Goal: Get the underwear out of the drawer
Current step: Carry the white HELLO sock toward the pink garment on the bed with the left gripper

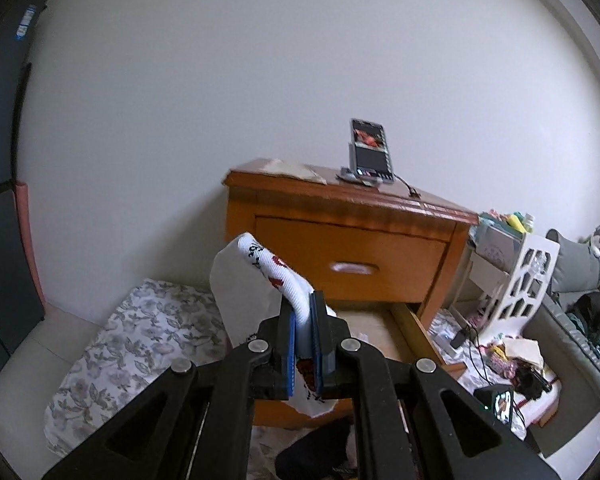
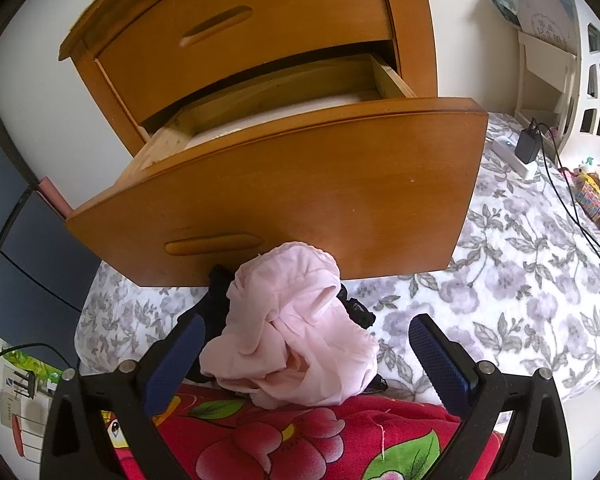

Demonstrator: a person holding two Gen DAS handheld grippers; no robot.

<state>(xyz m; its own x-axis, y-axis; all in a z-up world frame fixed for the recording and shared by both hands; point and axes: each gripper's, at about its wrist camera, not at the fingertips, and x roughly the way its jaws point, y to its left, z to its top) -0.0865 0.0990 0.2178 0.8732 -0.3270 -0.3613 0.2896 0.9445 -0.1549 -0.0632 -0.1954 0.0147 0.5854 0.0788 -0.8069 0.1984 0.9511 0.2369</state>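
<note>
My left gripper (image 1: 305,312) is shut on white underwear (image 1: 256,280) with a red-and-black printed waistband, lifted above the pulled-out lower drawer (image 1: 414,328) of the wooden nightstand (image 1: 340,240). In the right wrist view my right gripper (image 2: 306,340) stands open just below the drawer front (image 2: 300,192). Between its fingers lies a crumpled pink garment (image 2: 292,332) on top of a black garment (image 2: 220,292), both resting on the bedding; the fingers are not closed on them. The drawer's pale inside (image 2: 268,116) shows little from this angle.
A phone on a stand (image 1: 370,152) sits on the nightstand top. Floral bedding (image 2: 520,280) covers the floor, with a red flowered blanket (image 2: 300,440) near me. A white shelf unit (image 2: 560,60), a charger with cables (image 2: 528,148) and clutter lie to the right.
</note>
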